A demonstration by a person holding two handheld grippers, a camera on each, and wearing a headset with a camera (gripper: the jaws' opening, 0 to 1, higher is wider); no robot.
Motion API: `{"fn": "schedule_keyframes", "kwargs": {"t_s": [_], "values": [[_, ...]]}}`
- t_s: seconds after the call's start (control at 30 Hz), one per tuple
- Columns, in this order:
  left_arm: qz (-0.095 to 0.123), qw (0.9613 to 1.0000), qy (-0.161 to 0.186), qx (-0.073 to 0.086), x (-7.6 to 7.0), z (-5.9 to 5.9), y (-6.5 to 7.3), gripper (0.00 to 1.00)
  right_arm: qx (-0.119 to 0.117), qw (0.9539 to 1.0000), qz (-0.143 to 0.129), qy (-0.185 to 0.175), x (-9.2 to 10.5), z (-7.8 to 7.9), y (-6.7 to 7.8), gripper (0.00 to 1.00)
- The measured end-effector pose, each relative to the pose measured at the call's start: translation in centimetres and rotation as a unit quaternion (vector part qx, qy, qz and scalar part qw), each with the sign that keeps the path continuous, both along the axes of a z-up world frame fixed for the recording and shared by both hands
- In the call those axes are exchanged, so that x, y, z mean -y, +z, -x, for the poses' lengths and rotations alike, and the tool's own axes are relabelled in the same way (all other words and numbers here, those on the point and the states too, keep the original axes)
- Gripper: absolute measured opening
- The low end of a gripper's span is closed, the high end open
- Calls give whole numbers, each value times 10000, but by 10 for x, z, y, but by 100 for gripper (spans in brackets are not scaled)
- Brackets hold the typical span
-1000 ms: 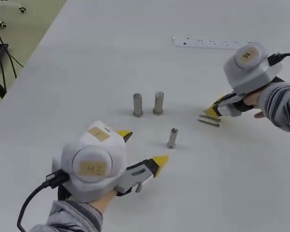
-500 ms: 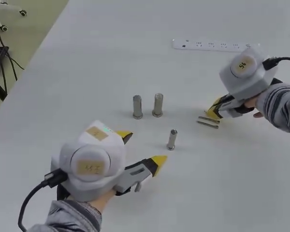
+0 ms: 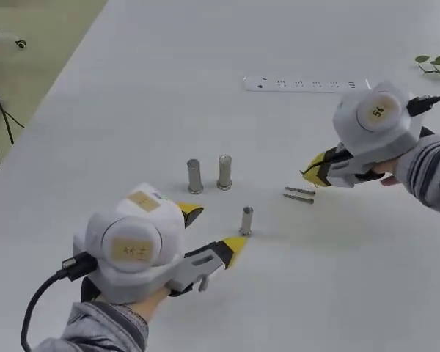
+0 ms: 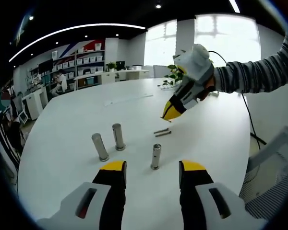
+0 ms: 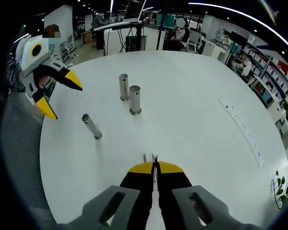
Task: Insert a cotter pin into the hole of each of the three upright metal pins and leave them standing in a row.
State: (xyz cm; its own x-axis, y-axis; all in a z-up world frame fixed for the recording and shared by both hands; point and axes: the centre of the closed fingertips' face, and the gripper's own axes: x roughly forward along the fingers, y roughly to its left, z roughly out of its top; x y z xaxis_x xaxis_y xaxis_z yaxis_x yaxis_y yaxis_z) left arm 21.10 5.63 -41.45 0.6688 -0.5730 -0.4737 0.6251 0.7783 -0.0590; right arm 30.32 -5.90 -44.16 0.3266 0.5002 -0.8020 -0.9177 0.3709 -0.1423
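Fingertips on my left gripper point(image 3: 212, 228) are spread wide with nothing between them. The lone metal pin point(image 3: 246, 221) stands upright just ahead of that gap, close to the right-hand yellow tip, not touching it. In the left gripper view it sits centred just beyond the two jaws.

The pair of metal pins point(image 3: 209, 174) stands upright side by side, farther out on the white table point(image 3: 132, 110), near each other but apart. They are well apart from the lone one, so the three don't form a row.

My right gripper point(image 3: 308, 174) has its jaws pressed together. In the right gripper view a thin sliver shows at the seam; I can't tell if it's a pin held there.

Two cotter pins point(image 3: 299, 194) lie flat on the table, roughly parallel and just beside each other. They are right under the right gripper's nose; in the left gripper view the tip is off them. They lie to the right of all three metal pins.

A power strip point(image 3: 306, 84) lies at the far side of the table, with plant leaves point(image 3: 436, 62) at the far right.
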Motion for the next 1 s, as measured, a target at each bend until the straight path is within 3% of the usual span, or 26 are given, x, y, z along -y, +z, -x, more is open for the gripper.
{"fn": "schedule_keyframes", "kwargs": {"t_s": [0.27,0.47,0.7,0.87,1.0], "values": [[-105,9994,-316,93,12,4,8,33,129,9981,-85,604,-19,40,14,0],[-131,9990,-424,14,18,10,9,29,209,9939,-146,1075,-35,69,22,0],[73,9987,-460,-185,24,17,10,23,397,9844,-77,1711,-48,97,26,0],[394,9974,-398,-446,29,22,11,20,623,9752,5,2124,-54,111,26,0],[807,9937,-313,-711,35,27,12,17,707,9711,2,2280,-58,120,26,0]]}}
